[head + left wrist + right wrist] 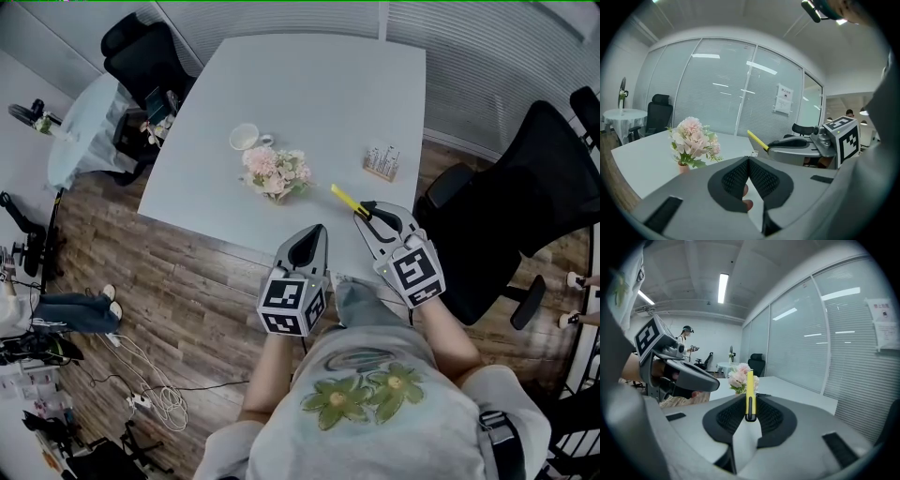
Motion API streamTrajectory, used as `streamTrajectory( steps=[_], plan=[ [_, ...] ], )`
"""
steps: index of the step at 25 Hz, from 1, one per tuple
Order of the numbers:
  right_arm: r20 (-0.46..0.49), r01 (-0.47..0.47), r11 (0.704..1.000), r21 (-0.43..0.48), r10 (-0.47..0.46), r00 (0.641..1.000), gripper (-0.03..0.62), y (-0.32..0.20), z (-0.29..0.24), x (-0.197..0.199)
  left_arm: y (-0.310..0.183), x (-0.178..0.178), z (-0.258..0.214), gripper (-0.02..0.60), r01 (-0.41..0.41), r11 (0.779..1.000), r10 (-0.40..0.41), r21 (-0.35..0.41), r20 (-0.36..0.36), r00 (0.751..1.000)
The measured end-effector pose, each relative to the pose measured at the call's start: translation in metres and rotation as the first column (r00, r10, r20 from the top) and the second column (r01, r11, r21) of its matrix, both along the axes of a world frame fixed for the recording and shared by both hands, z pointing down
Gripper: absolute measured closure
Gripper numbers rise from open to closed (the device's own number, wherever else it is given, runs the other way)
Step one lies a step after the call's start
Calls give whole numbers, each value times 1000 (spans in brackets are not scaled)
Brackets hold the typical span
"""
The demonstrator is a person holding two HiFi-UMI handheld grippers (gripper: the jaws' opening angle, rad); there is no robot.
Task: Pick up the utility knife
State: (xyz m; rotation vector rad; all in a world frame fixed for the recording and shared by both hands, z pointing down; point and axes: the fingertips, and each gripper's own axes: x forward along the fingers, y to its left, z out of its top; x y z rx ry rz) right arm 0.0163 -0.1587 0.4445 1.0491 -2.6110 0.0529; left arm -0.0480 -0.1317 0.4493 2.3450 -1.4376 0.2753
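Note:
The utility knife [749, 392] is slim and yellow with a black slider. My right gripper [750, 405] is shut on its rear end, and the knife sticks out forward between the pads. In the head view the utility knife [347, 200] pokes out of my right gripper [367, 215] above the table's near edge, and in the left gripper view the utility knife [757, 140] shows as a yellow bar. My left gripper [317, 234] hangs beside it on the left, jaws shut with nothing between them; its tips [749, 161] meet in its own view.
On the white table [319, 84] stand a pot of pink flowers [276, 173], a white cup [246, 137] and a small holder [382, 162]. A black office chair [511, 206] is at the right, another chair [141, 52] and a small round table [89, 127] at the far left.

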Motion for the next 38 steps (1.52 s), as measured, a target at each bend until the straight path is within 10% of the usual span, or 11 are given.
streamTrajectory(
  steps=[38],
  plan=[
    [105, 74, 993, 94, -84, 991, 528, 84, -62, 32, 78, 56, -42, 580, 17, 996, -21, 82, 37, 999]
  ],
)
